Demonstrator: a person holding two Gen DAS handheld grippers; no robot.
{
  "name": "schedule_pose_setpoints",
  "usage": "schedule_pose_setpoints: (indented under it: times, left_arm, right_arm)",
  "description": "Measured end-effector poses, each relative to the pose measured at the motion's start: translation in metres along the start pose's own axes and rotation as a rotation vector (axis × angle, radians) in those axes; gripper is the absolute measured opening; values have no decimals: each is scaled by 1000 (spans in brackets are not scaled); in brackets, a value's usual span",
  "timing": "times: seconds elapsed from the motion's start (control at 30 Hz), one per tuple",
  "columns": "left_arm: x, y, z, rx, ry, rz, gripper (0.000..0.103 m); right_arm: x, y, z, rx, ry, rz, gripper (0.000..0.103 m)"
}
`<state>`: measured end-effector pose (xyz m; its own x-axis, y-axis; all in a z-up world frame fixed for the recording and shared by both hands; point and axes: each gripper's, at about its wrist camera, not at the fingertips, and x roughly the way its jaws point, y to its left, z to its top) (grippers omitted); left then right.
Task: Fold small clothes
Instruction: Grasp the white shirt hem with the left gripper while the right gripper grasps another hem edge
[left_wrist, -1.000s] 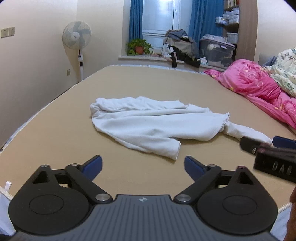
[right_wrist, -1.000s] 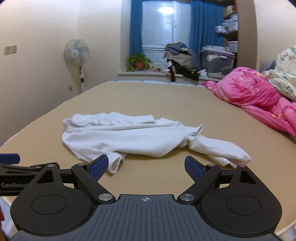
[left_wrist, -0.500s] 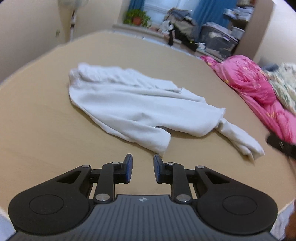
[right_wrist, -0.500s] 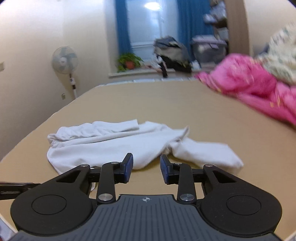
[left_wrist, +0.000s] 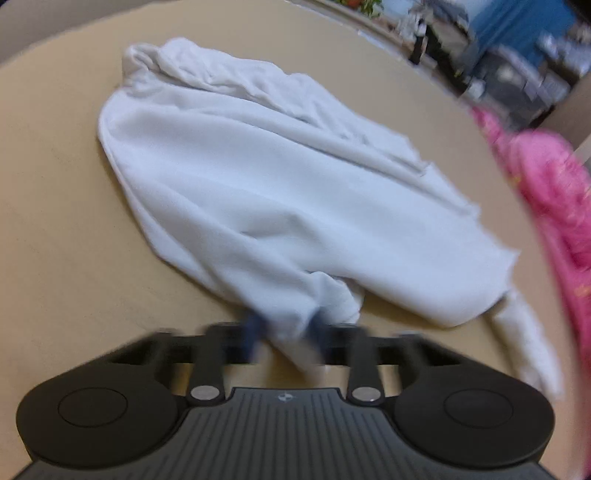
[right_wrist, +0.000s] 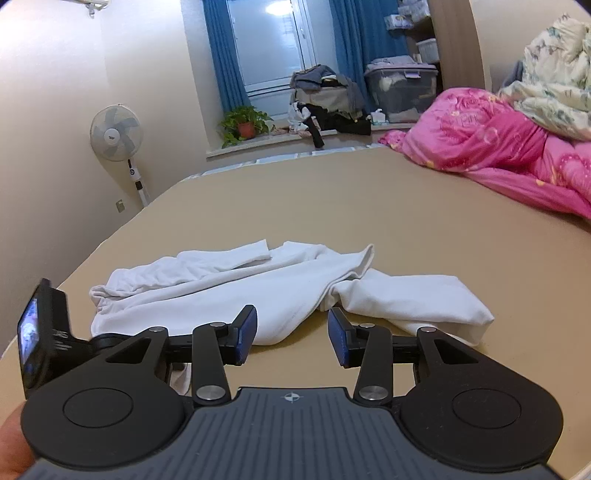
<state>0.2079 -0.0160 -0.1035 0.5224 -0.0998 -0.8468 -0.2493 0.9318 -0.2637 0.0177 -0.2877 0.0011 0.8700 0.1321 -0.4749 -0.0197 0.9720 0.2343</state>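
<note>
White long-sleeved top (left_wrist: 295, 192) lies crumpled on the tan bed surface (left_wrist: 55, 221), body bunched, one sleeve trailing off toward the pink quilt (left_wrist: 546, 206). My left gripper (left_wrist: 284, 336) sits at the near edge of the garment, pointed steeply down. Its jaws have just been closing, and a fold of the white cloth's near corner runs between the blue pads; the left wrist view is motion-blurred, yet the pads read as pinched together on that fold, so I note the left as clamped on the top. My right gripper (right_wrist: 291, 334) hovers low over the bed, just short of the garment (right_wrist: 280, 288). Its jaws have just been opening a little and stand about half apart, nothing between the pads; the tan surface shows through the gap. From the right wrist view, the sleeve (right_wrist: 417, 299) extends to the right of the gripper, and the bunched body spreads to the left. The left gripper's body (right_wrist: 44, 332) shows at the left edge of that view, down at the near hem of the top. Background, right wrist view: standing fan (right_wrist: 114, 138) by the wall, potted plant (right_wrist: 245, 123) on the window ledge, blue curtains (right_wrist: 225, 55), a pile of clothes (right_wrist: 325, 96), a storage box (right_wrist: 402, 90).
</note>
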Motion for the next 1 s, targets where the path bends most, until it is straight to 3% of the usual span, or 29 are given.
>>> schedule_pose_setpoints:
  times: [0.1,0.27,0.37,0.47,0.6,0.67,0.73,0.8,0.87,0.93,1.0]
  left_arm:
    - [-27,8,6,64,-9,-36,4]
    - [-125,54,-7,310,-70,-62,4]
    - [-185,103,-9,328,-118,-63,3]
    - [-224,152,-7,297,-104,-25,3]
    - [-214,185,-3,326,0,-43,6]
    - [-198,197,0,303,18,-38,15]
    - [-176,210,-4,254,34,-26,26]
    - [-163,213,2,260,62,15,27]
    - [-158,212,8,260,55,21,43]
    - [-147,215,9,236,61,11,50]
    - [-125,213,8,213,98,3,50]
  right_arm:
    - [5,-3,-1,6,2,-21,44]
    - [4,-19,-1,40,-2,-57,44]
    - [-1,-29,1,70,-12,-74,44]
    - [-5,-38,2,102,-16,-87,44]
    - [0,-52,2,150,-3,-108,44]
    - [8,-57,-1,179,27,-104,45]
    - [24,-62,-6,214,111,-66,47]
    - [44,-63,-17,256,227,-23,48]
    - [68,-58,-29,275,354,25,48]
    - [89,-48,-40,231,430,24,48]
    - [102,-40,-45,169,461,9,48]
